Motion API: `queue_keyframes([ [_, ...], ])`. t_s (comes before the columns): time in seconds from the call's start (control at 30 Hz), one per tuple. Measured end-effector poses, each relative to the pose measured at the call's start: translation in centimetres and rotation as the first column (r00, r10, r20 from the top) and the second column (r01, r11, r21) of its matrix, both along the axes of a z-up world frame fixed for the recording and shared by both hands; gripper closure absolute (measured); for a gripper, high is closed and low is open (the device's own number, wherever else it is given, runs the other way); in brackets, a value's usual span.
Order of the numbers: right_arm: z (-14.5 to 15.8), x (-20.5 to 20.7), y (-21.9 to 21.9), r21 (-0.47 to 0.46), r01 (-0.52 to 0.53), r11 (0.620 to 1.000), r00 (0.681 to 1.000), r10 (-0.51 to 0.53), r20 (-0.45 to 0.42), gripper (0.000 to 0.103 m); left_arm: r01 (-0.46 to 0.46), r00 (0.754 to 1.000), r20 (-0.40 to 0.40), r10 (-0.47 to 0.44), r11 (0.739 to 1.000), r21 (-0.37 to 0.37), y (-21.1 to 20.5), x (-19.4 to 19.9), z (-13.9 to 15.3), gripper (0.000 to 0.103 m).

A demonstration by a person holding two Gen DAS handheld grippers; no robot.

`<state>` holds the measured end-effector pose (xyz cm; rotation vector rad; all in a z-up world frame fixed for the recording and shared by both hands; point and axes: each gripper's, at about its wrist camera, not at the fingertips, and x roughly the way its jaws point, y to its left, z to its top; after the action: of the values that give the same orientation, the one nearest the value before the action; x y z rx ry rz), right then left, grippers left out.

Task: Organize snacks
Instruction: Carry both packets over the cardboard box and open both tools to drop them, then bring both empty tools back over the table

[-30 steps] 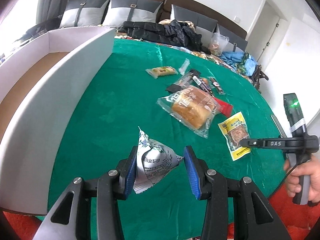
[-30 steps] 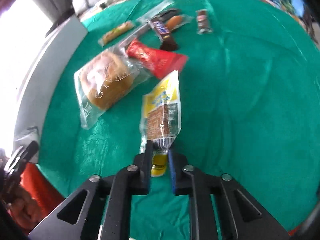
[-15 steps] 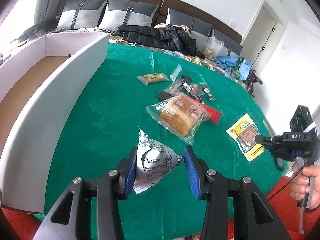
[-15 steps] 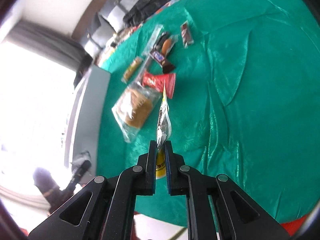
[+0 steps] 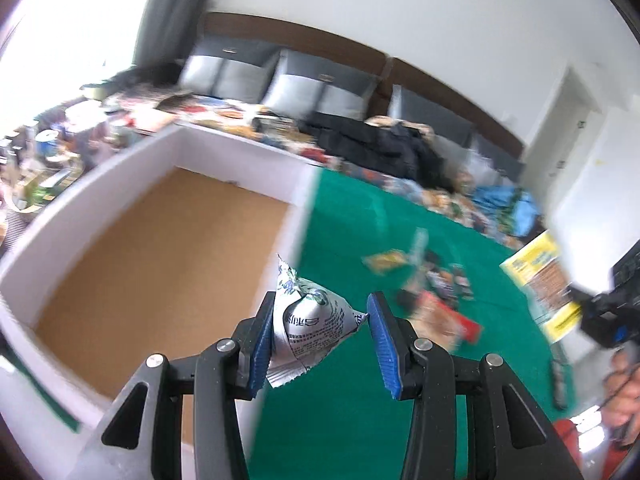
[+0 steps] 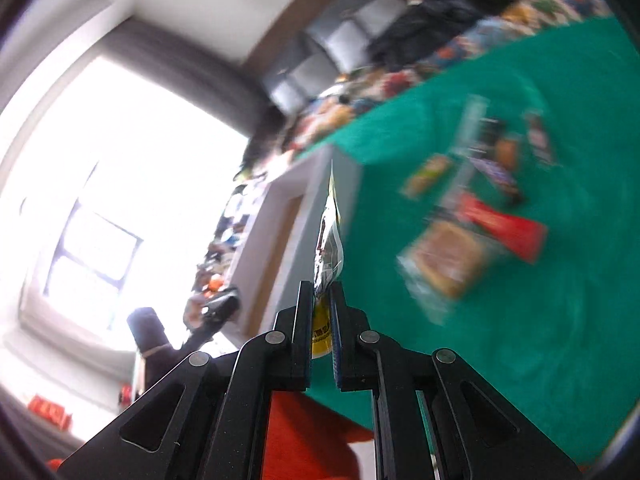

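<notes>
My left gripper [image 5: 320,322] is shut on a silver pyramid-shaped snack packet [image 5: 310,320], held up in the air over the right wall of a white cardboard box [image 5: 132,172] with a bare brown floor. My right gripper [image 6: 322,296] is shut on the bottom edge of a flat yellow snack packet [image 6: 329,240], seen edge-on and lifted off the table. That yellow packet [image 5: 538,276] also shows at the right of the left wrist view, held by the right gripper [image 5: 580,304]. Several more snacks lie on the green tablecloth [image 6: 520,340], among them a bagged bread [image 6: 448,264] and a red packet [image 6: 500,228].
The white box [image 6: 280,240] stands at the table's left side. Behind the table runs a sofa with grey cushions [image 5: 320,88] and dark clothes [image 5: 384,148]. A person's hand [image 5: 620,396] grips the right tool's handle. A bright window [image 6: 100,200] lies to the left.
Both grippers have risen off the table with their packets. The left one swung left toward the box, which now fills its view. The yellow packet was lifted from lying flat to hanging edge-on.
</notes>
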<state>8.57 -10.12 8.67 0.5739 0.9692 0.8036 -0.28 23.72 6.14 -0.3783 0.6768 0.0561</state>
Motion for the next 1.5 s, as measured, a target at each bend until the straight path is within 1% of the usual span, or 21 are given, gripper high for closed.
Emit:
queue_keyframes([
  [0.17, 2.6, 0.9, 9.6, 0.015, -0.156, 0.988, 0.986, 0.155, 0.063, 0.095, -0.101, 0.993, -0.049, 0.106, 0.990, 0.095, 5.2, -0.8, -0.3, 0.059],
  [0.27, 2.9, 1.3, 14.9, 0.004, -0.227, 0.974, 0.972, 0.226, 0.065, 0.095, -0.141, 0.986, -0.070, 0.148, 0.985, 0.102, 7.6, -1.4, -1.0, 0.059],
  [0.37, 3.2, 1.6, 20.2, -0.045, -0.271, 0.961, 0.958, 0.274, 0.084, 0.095, -0.170, 0.979, -0.091, 0.180, 0.980, 0.108, 9.4, -1.4, -2.1, 0.059],
  [0.4, 3.3, 1.5, 22.4, -0.090, -0.280, 0.956, 0.952, 0.288, 0.106, 0.095, -0.176, 0.977, -0.099, 0.186, 0.978, 0.108, 9.8, -1.3, -2.4, 0.059],
  [0.43, 3.1, 1.5, 23.7, -0.131, -0.279, 0.951, 0.947, 0.295, 0.128, 0.091, -0.182, 0.975, -0.111, 0.194, 0.977, 0.112, 10.3, -1.1, -2.9, 0.058],
  [0.47, 2.7, 1.8, 25.3, -0.184, -0.268, 0.946, 0.943, 0.297, 0.153, 0.080, -0.189, 0.971, -0.125, 0.203, 0.975, 0.119, 10.6, -0.9, -3.3, 0.056],
  [0.5, 2.4, 1.8, 27.1, -0.263, -0.243, 0.934, 0.937, 0.296, 0.186, 0.073, -0.203, 0.964, -0.146, 0.221, 0.970, 0.131, 10.9, -0.7, -3.7, 0.048],
  [0.53, 2.1, 2.1, 28.0, -0.310, -0.229, 0.923, 0.932, 0.299, 0.202, 0.050, -0.222, 0.955, -0.169, 0.245, 0.965, 0.141, 11.2, -0.5, -4.2, 0.040],
  [0.57, 1.6, 2.4, 28.6, -0.347, -0.220, 0.912, 0.928, 0.305, 0.214, 0.044, -0.238, 0.949, -0.176, 0.263, 0.960, 0.147, 11.5, -0.6, -4.5, 0.024],
  [0.6, 1.4, 2.3, 29.2, -0.386, -0.197, 0.901, 0.924, 0.302, 0.234, 0.043, -0.254, 0.944, -0.175, 0.279, 0.955, 0.152, 11.7, -0.7, -4.6, 0.014],
  [0.67, 1.8, 2.2, 28.7, -0.421, -0.165, 0.892, 0.918, 0.295, 0.265, 0.043, -0.283, 0.937, -0.165, 0.307, 0.946, 0.157, 11.9, -1.3, -4.8, 0.012],
  [0.77, 3.2, 1.4, 27.6, -0.475, -0.103, 0.874, 0.900, 0.285, 0.329, 0.041, -0.286, 0.937, -0.161, 0.308, 0.947, 0.146, 11.7, -1.5, -5.0, 0.012],
  [0.9, 4.2, 1.0, 25.3, -0.515, -0.025, 0.857, 0.885, 0.259, 0.388, 0.037, -0.268, 0.947, -0.141, 0.290, 0.951, 0.153, 10.1, -1.0, -4.2, 0.011],
  [1.1, 3.8, 1.3, 21.1, -0.528, 0.042, 0.848, 0.890, 0.209, 0.406, 0.036, -0.191, 0.973, -0.100, 0.206, 0.971, 0.144, 4.9, 0.2, -1.8, 0.011],
  [1.17, 2.9, 1.1, 18.5, -0.540, 0.082, 0.837, 0.884, 0.190, 0.427, 0.029, -0.133, 0.986, -0.080, 0.144, 0.983, 0.129, 2.0, 0.3, -1.1, 0.011],
  [1.2, 2.2, 1.0, 17.2, -0.545, 0.105, 0.832, 0.880, 0.177, 0.440, 0.027, -0.101, 0.991, -0.073, 0.110, 0.988, 0.119, 0.5, 0.3, -1.0, 0.008],
  [1.27, -0.6, 0.5, 13.1, -0.570, 0.185, 0.800, 0.873, 0.133, 0.469, 0.027, -0.040, 0.997, -0.069, 0.047, 0.994, 0.104, -2.8, 0.2, -1.3, 0.001],
  [1.33, -5.0, 0.3, 7.9, -0.630, 0.269, 0.728, 0.886, 0.069, 0.458, 0.027, 0.030, 0.996, -0.088, -0.022, 0.996, 0.089, -6.1, 0.3, -2.6, 0.000],
  [1.4, -8.7, 0.2, 3.4, -0.676, 0.317, 0.666, 0.904, 0.003, 0.426, 0.027, 0.097, 0.986, -0.143, -0.085, 0.992, 0.078, -9.1, 1.1, -4.7, 0.001],
  [1.43, -10.7, 0.0, 0.7, -0.697, 0.340, 0.632, 0.912, -0.040, 0.408, 0.027, 0.128, 0.976, -0.190, -0.111, 0.989, 0.080, -10.8, 1.9, -6.4, 0.001],
  [1.5, -13.6, -0.4, -4.3, -0.720, 0.382, 0.579, 0.916, -0.134, 0.378, 0.027, 0.172, 0.957, -0.251, -0.145, 0.981, 0.086, -13.2, 3.3, -9.4, 0.001],
])
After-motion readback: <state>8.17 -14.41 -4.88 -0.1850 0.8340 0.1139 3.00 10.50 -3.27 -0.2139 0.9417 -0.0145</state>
